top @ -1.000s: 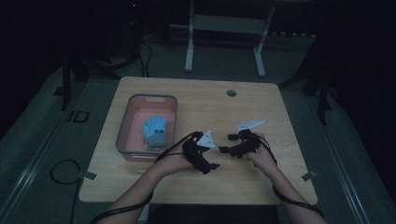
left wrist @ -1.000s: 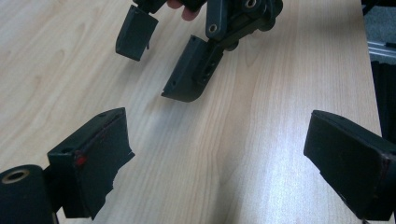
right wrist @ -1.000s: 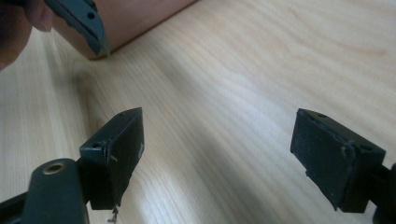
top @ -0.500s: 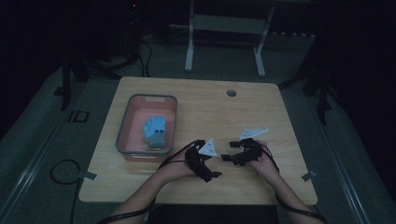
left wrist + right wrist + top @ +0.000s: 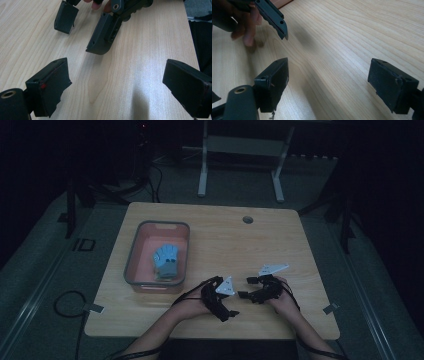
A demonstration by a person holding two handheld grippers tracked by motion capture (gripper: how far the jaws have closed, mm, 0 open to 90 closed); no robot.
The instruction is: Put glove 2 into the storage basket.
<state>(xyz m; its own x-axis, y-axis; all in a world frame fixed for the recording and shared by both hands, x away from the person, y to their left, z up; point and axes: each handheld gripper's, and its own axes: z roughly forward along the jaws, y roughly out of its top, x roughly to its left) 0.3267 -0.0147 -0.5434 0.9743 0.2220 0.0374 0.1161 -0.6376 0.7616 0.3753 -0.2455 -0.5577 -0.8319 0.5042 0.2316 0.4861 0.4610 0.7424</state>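
Note:
My left gripper (image 5: 226,306) and right gripper (image 5: 246,288) hover close together over the near middle of the wooden table (image 5: 225,240), facing each other. Both are open and hold nothing. In the left gripper view my left gripper (image 5: 117,85) spreads its jaws wide over bare wood, with the right gripper's jaws (image 5: 102,35) just ahead. In the right gripper view my right gripper (image 5: 329,82) is likewise wide apart, with one left jaw (image 5: 274,20) and a hand's fingers (image 5: 249,27) at the upper left.
A pink bin (image 5: 131,265) stands on the table's left half with a light blue glove-like thing (image 5: 166,259) in it. A small round grommet (image 5: 248,219) sits near the far edge. A desk frame (image 5: 240,150) stands on the floor beyond the table.
Both grippers have drawn back toward the near edge of the table, staying open and close to each other. The bin and its contents have not moved.

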